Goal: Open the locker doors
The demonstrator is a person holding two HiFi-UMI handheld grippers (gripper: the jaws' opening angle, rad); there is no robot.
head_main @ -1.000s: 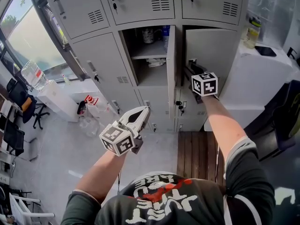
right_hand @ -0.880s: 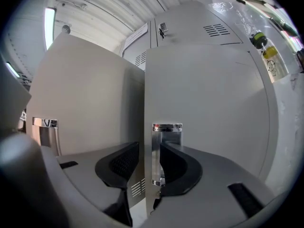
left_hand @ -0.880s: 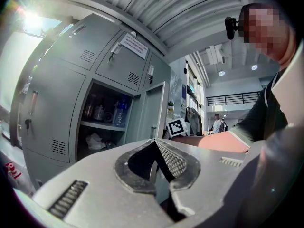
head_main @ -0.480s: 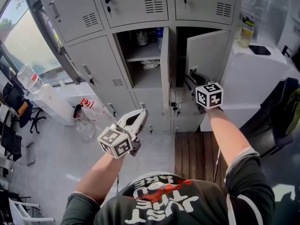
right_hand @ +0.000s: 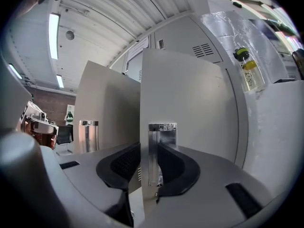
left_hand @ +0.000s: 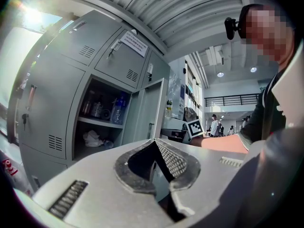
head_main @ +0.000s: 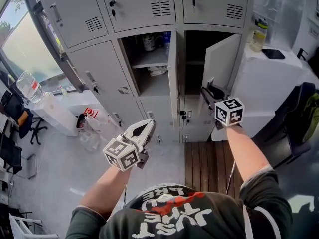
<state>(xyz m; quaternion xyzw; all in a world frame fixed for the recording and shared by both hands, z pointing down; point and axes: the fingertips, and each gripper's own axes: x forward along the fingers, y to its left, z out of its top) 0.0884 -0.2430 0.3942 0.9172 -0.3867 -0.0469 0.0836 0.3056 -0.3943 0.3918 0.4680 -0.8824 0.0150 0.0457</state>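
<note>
Grey locker door (head_main: 222, 61), right of centre, stands swung out; your right tongs (right_hand: 151, 167) have just been closing and now pinch its edge at the metal handle (right_hand: 161, 141). Your left tongs (left_hand: 154, 148) are pressed together, empty, lower centre in the head view, well apart from the lockers. Middle door (head_main: 173, 73) open too.

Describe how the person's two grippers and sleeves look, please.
The left gripper has pale grey jaws with dark ridged pads; the right gripper looks dark from above. Each carries a white cube with black square markers. Dark sleeves, pushed up, show pale cuffs.
</note>
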